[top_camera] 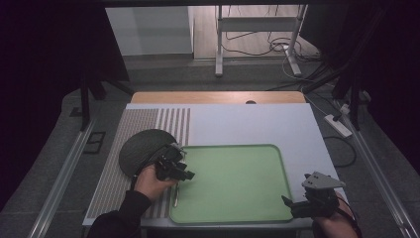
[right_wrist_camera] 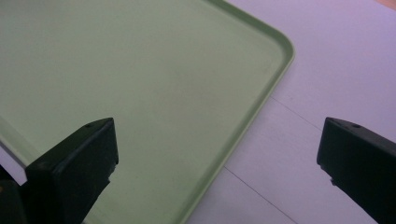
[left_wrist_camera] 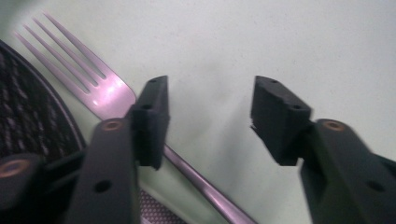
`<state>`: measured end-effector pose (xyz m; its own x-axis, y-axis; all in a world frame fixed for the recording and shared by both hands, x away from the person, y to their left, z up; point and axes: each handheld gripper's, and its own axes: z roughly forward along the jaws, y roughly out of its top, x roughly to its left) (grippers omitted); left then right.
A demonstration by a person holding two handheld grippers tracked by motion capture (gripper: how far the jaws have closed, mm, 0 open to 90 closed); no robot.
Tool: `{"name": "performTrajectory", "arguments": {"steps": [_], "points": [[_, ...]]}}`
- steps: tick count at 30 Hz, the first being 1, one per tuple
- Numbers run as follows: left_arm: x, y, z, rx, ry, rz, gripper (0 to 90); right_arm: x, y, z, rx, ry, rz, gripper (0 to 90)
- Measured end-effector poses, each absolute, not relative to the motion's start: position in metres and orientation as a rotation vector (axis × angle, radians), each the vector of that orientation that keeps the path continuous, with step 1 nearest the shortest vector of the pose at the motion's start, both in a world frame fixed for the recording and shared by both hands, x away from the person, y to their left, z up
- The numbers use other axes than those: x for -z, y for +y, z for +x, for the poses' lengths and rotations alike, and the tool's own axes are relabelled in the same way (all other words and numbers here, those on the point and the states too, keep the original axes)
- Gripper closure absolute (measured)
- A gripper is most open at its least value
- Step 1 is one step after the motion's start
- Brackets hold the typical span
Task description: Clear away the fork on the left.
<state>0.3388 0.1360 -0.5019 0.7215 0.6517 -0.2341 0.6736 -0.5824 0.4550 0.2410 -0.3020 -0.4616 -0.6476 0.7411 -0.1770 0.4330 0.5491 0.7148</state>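
So the thing in play looks like the fork (left_wrist_camera: 109, 93), a metal one lying flat on the green tray (top_camera: 247, 198) right at its left edge, tines pointing toward the dark round plate (top_camera: 141, 148) that sits just off the tray. My guess on handling: it's light and totally stiff, but smooth metal on a smooth tray means it'll skate around if you nudge it. It also lies really low, so getting the jaws under or around it is the fiddly part. I'd go for the narrow handle just behind the head, pinching across its width, since the tines are too wide and flat.

The left hand-held gripper (left_wrist_camera: 208, 119) is right over it with jaws apart and nothing between them; the handle passes under the left jaw. The right hand-held gripper (top_camera: 304, 201) hovers at the tray's near right corner, jaws wide apart, empty too.

The tabletop (top_camera: 247, 124) is pale and matte, with a striped placemat (top_camera: 148, 121) under the plate. The room's dim, dark curtains at the sides, cables and a stand (top_camera: 257, 25) on the floor behind
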Motion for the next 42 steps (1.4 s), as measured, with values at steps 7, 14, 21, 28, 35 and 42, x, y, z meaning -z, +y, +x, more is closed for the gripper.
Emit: {"name": "performTrajectory", "arguments": {"steps": [7, 14, 21, 28, 35, 42], "points": [[0.502, 0.143, 0.341, 0.052, 1.03, 2.346, 26.3, 0.462, -0.302, 0.241, -0.891, 2.323, 0.949, 0.0], [0.501, 0.15, 0.34, 0.02, 1.008, 2.312, 17.0, 0.462, -0.302, 0.241, -0.892, 2.323, 0.949, 0.0], [0.5, 0.154, 0.34, 0.013, 0.986, 2.288, 8.8, 0.462, -0.302, 0.241, -0.892, 2.323, 0.948, 0.0], [0.498, 0.162, 0.339, -0.017, 0.975, 2.267, 4.3, 0.461, -0.302, 0.241, -0.892, 2.321, 0.952, 0.0], [0.495, 0.171, 0.337, -0.022, 0.989, 2.238, 3.3, 0.461, -0.303, 0.241, -0.895, 2.321, 0.955, 0.0], [0.494, 0.179, 0.335, 0.009, 0.989, 2.201, 0.2, 0.461, -0.303, 0.241, -0.896, 2.32, 0.958, 0.0]]}}
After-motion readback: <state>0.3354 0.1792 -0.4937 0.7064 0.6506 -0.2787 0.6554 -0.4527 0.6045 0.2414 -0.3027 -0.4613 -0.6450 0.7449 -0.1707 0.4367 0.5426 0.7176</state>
